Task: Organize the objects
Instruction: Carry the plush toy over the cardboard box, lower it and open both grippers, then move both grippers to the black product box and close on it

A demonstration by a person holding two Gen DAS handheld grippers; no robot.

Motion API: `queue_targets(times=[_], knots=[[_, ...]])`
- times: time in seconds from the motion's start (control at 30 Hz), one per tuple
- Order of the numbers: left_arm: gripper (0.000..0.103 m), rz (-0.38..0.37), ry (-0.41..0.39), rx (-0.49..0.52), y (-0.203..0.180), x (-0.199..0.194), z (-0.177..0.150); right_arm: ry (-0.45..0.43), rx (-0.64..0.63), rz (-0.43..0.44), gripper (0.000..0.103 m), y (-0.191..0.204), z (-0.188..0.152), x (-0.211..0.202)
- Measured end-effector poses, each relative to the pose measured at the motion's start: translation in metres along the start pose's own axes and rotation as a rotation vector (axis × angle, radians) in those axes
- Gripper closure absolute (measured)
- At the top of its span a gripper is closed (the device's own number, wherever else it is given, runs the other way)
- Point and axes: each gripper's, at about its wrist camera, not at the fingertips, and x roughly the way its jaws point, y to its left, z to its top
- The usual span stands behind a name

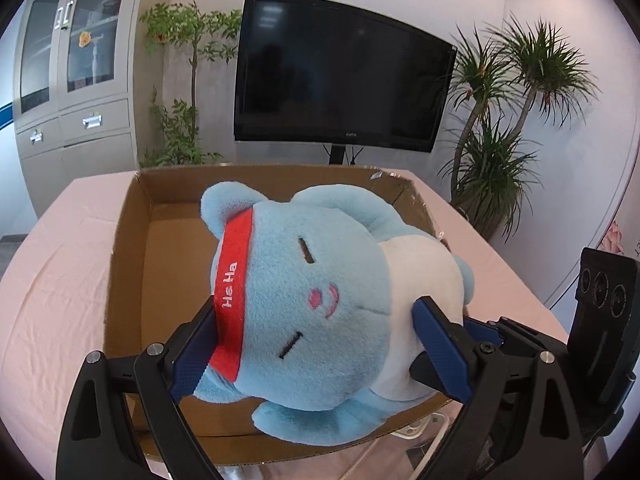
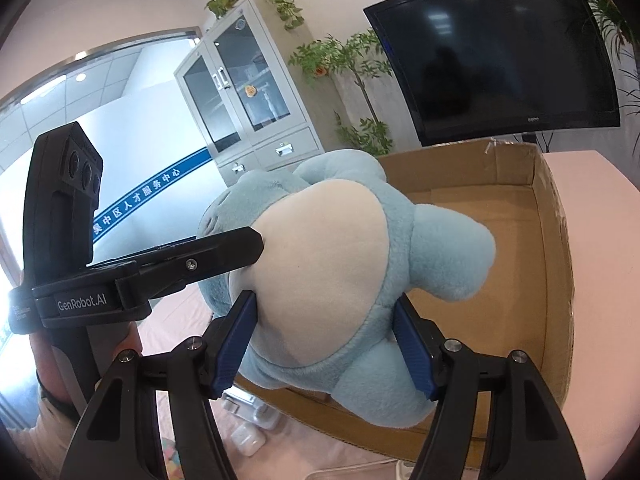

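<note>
A light blue plush toy (image 1: 316, 304) with a red "Ha Ha" headband and a cream belly is held above an open cardboard box (image 1: 132, 240). My left gripper (image 1: 316, 348) is shut on its head, one blue pad on the headband, the other at the neck. My right gripper (image 2: 326, 340) is shut on its lower body (image 2: 320, 264), pads on either side of the belly. The box (image 2: 552, 264) lies under and behind the toy in the right wrist view. The left gripper's finger (image 2: 208, 256) presses the toy's side there.
The box sits on a table with a pink cloth (image 1: 52, 292). Small white items (image 2: 248, 436) lie on the cloth near the box's front edge. A black TV (image 1: 340, 72), potted plants (image 1: 500, 120) and a grey cabinet (image 1: 76, 80) stand behind the table.
</note>
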Motion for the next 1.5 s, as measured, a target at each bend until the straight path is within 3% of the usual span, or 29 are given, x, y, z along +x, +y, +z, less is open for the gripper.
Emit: queue_targets(times=[0.17,0.27,0.3,0.33,0.4,0.43,0.6,0.73,0.97,1.03,1.13,1.27,1.37,1.5], knots=[[0.010,0.009,0.073,0.013,0.000,0.031,-0.012,0.043,0.012,-0.043,0.036,-0.019,-0.008,0.024],[0.024,-0.090,0.139,0.064,-0.014,0.049,-0.022,0.083,-0.004,-0.036,0.046,-0.024,-0.013,0.041],[0.020,-0.030,0.160,0.092,-0.023,0.056,-0.025,0.103,-0.011,-0.008,0.051,-0.024,-0.017,0.045],[0.023,0.047,0.151,0.132,-0.031,0.060,-0.029,0.138,-0.024,-0.032,0.051,-0.024,-0.020,0.055],[0.022,0.066,0.158,0.142,-0.037,0.062,-0.034,0.166,-0.061,-0.152,0.051,-0.027,-0.025,0.065],[0.022,0.059,0.155,0.119,-0.035,0.059,-0.034,0.177,-0.067,-0.146,0.051,-0.030,-0.024,0.064],[0.020,0.079,0.102,0.008,-0.016,0.020,-0.023,0.131,-0.058,-0.179,0.050,-0.036,-0.004,0.032],[0.019,0.060,0.090,-0.038,-0.005,-0.012,-0.026,0.128,0.000,-0.212,0.040,-0.045,0.015,0.000],[0.018,-0.027,0.131,-0.085,-0.018,-0.044,-0.081,0.044,-0.026,-0.280,0.031,-0.015,0.033,-0.065],[0.018,-0.048,0.162,-0.106,-0.022,-0.046,-0.104,-0.001,-0.041,-0.280,0.020,-0.004,0.034,-0.085],[0.018,-0.115,0.207,-0.145,-0.028,-0.048,-0.129,0.003,-0.022,-0.240,0.014,-0.003,0.021,-0.099],[0.018,-0.242,0.248,-0.192,-0.043,-0.050,-0.168,0.121,-0.044,-0.254,0.014,-0.025,-0.027,-0.103],[0.018,-0.297,0.286,-0.205,-0.055,-0.042,-0.186,0.228,-0.021,-0.220,0.014,-0.057,-0.078,-0.103],[0.021,-0.331,0.333,-0.266,-0.062,-0.017,-0.197,0.341,0.080,-0.112,0.029,-0.099,-0.134,-0.084]])
